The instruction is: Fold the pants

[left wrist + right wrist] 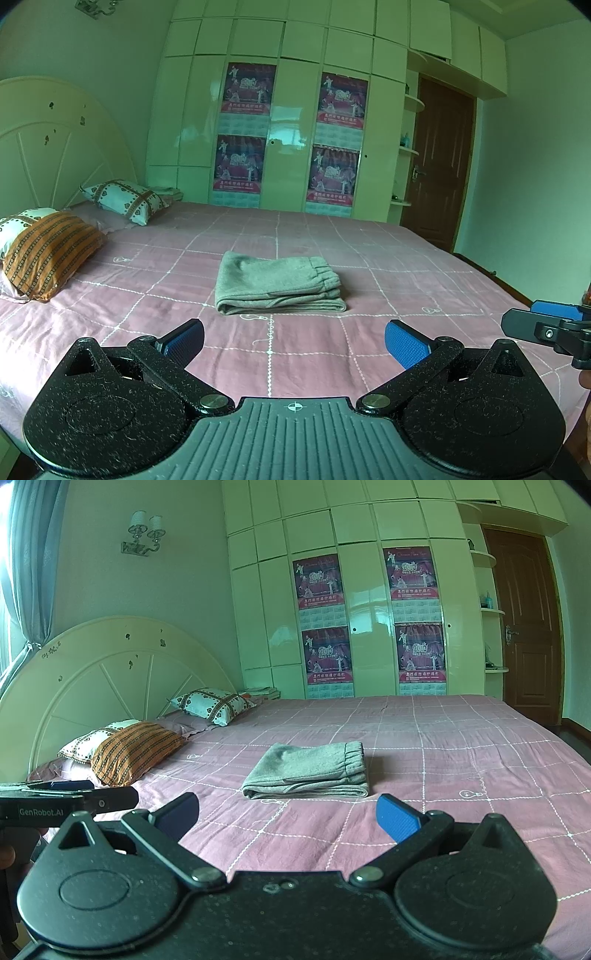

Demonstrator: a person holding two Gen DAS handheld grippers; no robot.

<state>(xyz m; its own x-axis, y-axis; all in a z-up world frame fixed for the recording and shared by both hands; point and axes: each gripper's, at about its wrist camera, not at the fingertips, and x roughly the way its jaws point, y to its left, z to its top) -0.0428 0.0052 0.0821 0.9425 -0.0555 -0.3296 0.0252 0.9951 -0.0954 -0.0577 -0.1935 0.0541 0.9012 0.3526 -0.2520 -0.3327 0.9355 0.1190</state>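
Both tongs, the left tongs point(294, 341) and right tongs point(287, 814), are spread wide and hold nothing, hovering side by side above the near part of a bed point(388, 258) with a pink checked sheet. Grey pants point(277, 282) lie folded in a neat stack mid-bed, well beyond both tongs. Pillows point(48, 251) rest by the headboard.

Grey pants point(277, 282) were noted on a pink, white-gridded bedsheet point(388, 258). An orange striped pillow point(48, 254) was recorded.

Patterned pillows point(136, 749) by headboard point(110, 672); postered wardrobe point(369, 609), brown door point(524, 627).
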